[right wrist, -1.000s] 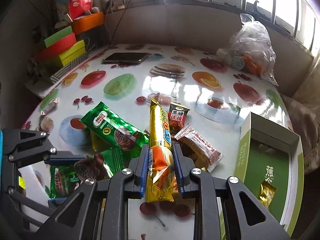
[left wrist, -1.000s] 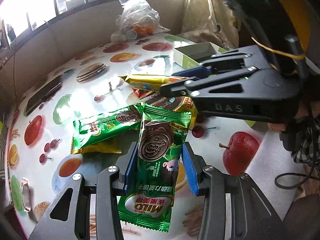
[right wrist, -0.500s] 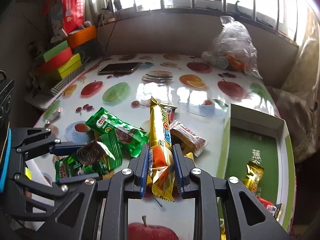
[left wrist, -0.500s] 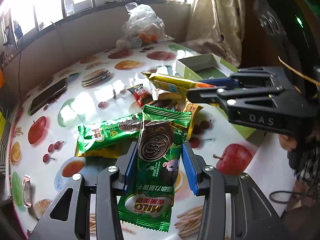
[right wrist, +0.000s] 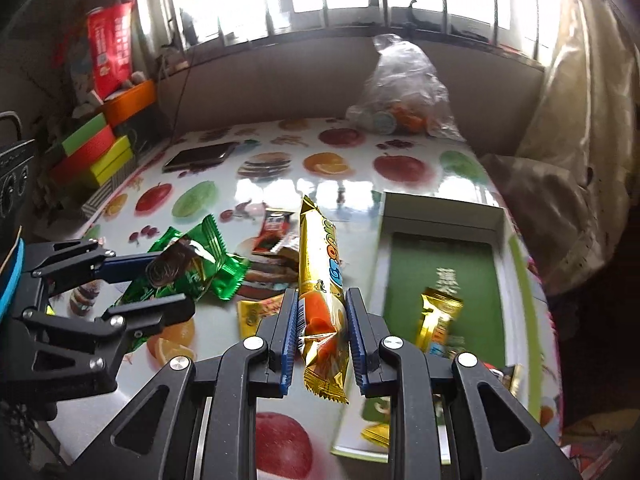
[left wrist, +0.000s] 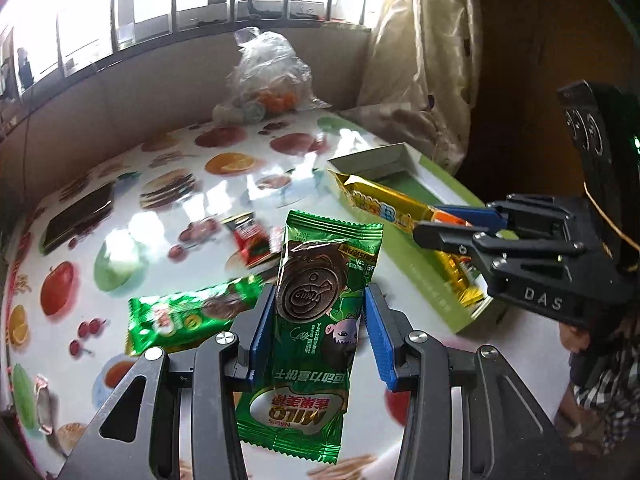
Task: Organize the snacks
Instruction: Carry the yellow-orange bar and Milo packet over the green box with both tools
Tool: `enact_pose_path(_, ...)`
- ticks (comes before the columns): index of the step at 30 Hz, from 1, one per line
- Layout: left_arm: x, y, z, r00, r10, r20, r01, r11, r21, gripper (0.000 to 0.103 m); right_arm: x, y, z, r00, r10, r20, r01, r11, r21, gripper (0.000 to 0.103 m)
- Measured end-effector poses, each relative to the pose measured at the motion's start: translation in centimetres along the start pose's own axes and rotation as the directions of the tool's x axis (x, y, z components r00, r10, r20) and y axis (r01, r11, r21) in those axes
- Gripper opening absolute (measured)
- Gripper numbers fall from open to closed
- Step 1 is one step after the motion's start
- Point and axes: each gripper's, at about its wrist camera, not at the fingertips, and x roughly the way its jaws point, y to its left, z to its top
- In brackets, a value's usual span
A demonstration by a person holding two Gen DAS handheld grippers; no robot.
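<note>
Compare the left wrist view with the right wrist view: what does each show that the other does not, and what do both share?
Only the left wrist view shows the Milo packet's printed front and a checked sleeve. Only the right wrist view shows the stacked coloured boxes, the red bag and a gold wrapper inside the green box. Both show the fruit-print table, the phone, the clear plastic bag, the green box, and each gripper's jaws closed on a snack: the left gripper on the Milo packet, the right gripper on the yellow bar.

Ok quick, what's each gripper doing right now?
Left gripper: closed on the green Milo packet.
Right gripper: closed on the yellow snack bar.
</note>
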Motion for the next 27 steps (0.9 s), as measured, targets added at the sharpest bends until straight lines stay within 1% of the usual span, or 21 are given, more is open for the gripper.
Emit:
enact_pose_path(6,1.1,-1.8,1.7,0.999,-0.047,0.003,0.047,0.999,0.004,0.044,-1.2,-2.4,-0.9,0.999,-0.052,-0.004,0.053,0.997,0.054,0.022)
enact_pose_path(10,2.2,-2.8,2.7,0.998,-0.067,-0.008,0.067,0.998,-0.002,0.044,-1.9,-3.8,-1.4,0.996,-0.084,-0.008,0.084,0.993,0.082,0.022)
enact_pose_path(13,2.8,-3.7,3.4,0.998,-0.061,-0.011,0.062,0.998,0.012,0.044,-2.4,-4.7,-1.7,0.994,-0.111,-0.009,0.111,0.989,0.093,0.022)
enact_pose_path(15,3.4,-4.3,4.0,0.997,-0.08,-0.019,0.08,0.997,0.011,0.044,-2.7,-5.5,-2.0,0.992,-0.124,-0.014,0.125,0.986,0.112,0.022)
enact_pose_path(18,4.3,-5.2,4.6,0.996,-0.089,-0.02,0.09,0.996,0.017,0.044,-2.9,-6.8,-2.3,0.989,-0.147,-0.018,0.148,0.979,0.138,0.022)
enact_pose_path(20,4.8,-5.5,4.9,0.994,-0.111,-0.026,0.111,0.994,0.006,0.044,-3.0,-7.4,-2.5,0.987,-0.161,-0.022,0.163,0.976,0.148,0.022)
enact_pose_path(23,5.9,-6.1,5.4,0.994,-0.106,-0.037,0.106,0.994,0.007,0.044,-3.0,-8.3,-2.9,0.983,-0.182,-0.03,0.185,0.97,0.16,0.022)
enact_pose_path(27,7.3,-6.6,5.6,0.991,-0.117,-0.059,0.117,0.993,-0.003,0.044,-2.9,-9.2,-3.2,0.98,-0.198,-0.039,0.201,0.964,0.172,0.022)
